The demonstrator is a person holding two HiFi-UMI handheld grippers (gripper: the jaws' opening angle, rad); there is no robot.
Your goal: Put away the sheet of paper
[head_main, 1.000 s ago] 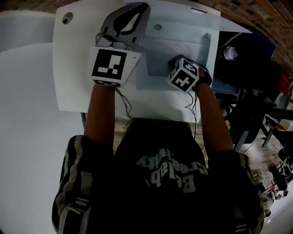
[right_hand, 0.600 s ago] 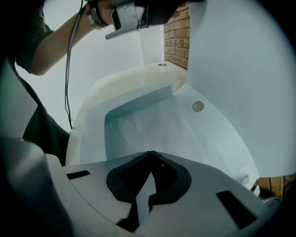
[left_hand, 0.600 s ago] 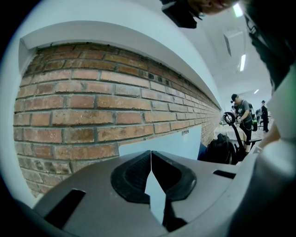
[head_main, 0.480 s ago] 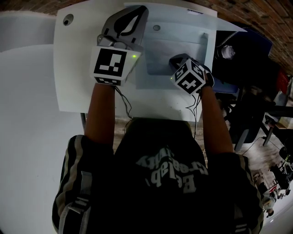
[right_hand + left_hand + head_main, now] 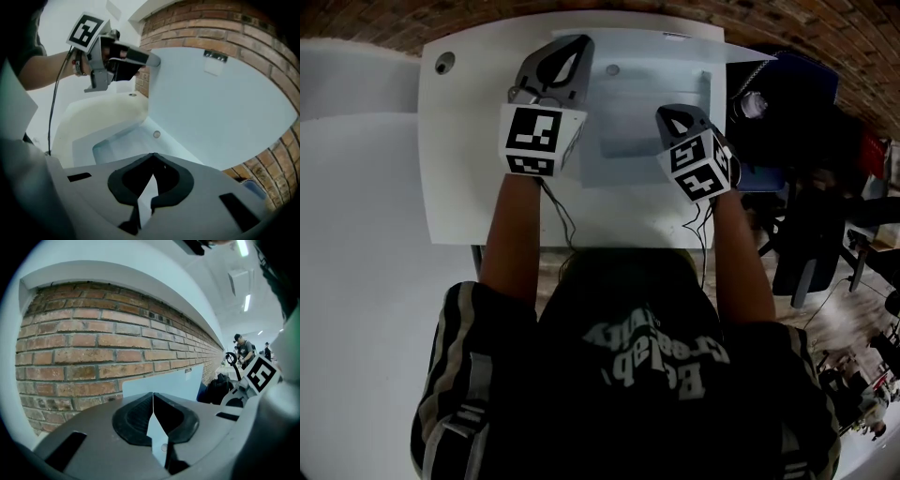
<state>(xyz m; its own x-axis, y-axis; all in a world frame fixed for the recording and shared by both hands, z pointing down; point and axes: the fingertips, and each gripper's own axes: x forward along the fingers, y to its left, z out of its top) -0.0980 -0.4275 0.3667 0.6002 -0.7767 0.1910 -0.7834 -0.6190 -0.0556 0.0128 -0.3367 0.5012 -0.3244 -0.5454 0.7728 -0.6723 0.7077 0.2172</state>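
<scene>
Shirt print [image 5: 661, 352]: white letters behind left tongs [image 5: 572, 42] and right tongs [image 5: 670, 111], unreadable (upside down, blurred)
Tag [image 5: 213, 63]: on folder cover [image 5: 225, 108] beyond right tongs, too small

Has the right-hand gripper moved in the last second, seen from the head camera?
Yes. The right gripper has shifted rightward, away from the round mark on the folder.

**White desk by the brick wall**

The white rectangular tabletop [image 5: 459, 169] has a round cable hole [image 5: 442, 64] in its far corner. Right of that hole, a pale blue translucent plastic folder [image 5: 647, 122] lies open on it, one leaf raised.
</scene>
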